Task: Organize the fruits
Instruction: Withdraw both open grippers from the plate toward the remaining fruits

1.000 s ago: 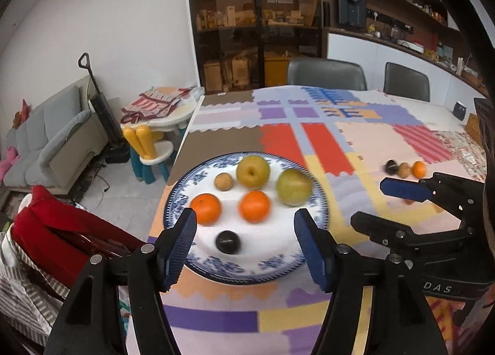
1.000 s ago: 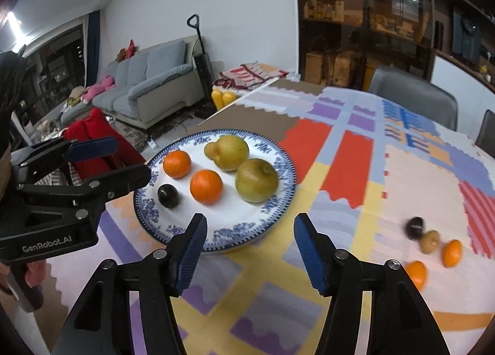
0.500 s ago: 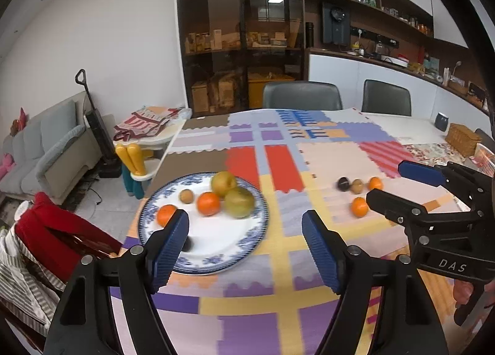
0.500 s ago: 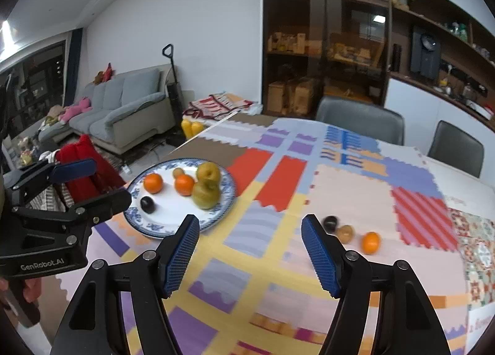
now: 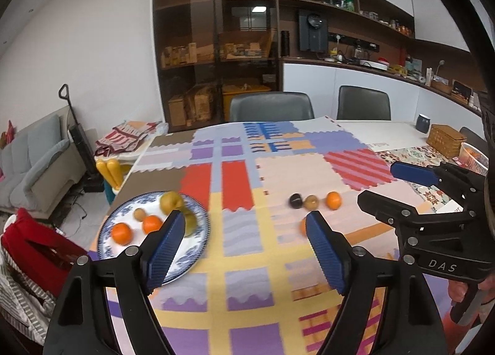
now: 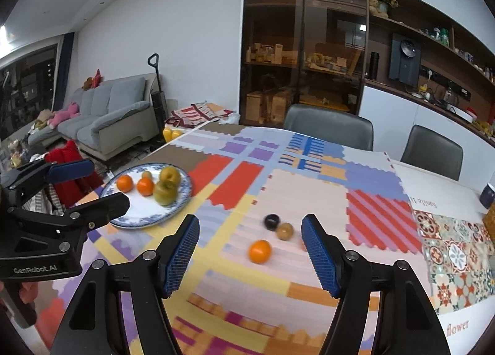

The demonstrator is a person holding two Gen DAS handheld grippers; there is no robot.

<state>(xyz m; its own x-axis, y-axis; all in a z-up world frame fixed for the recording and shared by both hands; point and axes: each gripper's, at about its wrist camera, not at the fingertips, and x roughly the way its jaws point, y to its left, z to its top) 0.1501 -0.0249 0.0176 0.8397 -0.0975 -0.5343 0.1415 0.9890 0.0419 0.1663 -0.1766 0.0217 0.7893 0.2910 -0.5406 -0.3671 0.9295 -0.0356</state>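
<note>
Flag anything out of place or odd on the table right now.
Loose fruit off the plate: a dark fruit, a brown one and an orange lie on the patchwork cloth; a second orange shows in the left wrist view. Nothing spilled or damaged. Both tools are open and empty.

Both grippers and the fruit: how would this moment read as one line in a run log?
left gripper: open, empty | right gripper: open, empty | plate: holds fruit | loose orange, dark fruit, brown fruit: on tablecloth
</note>
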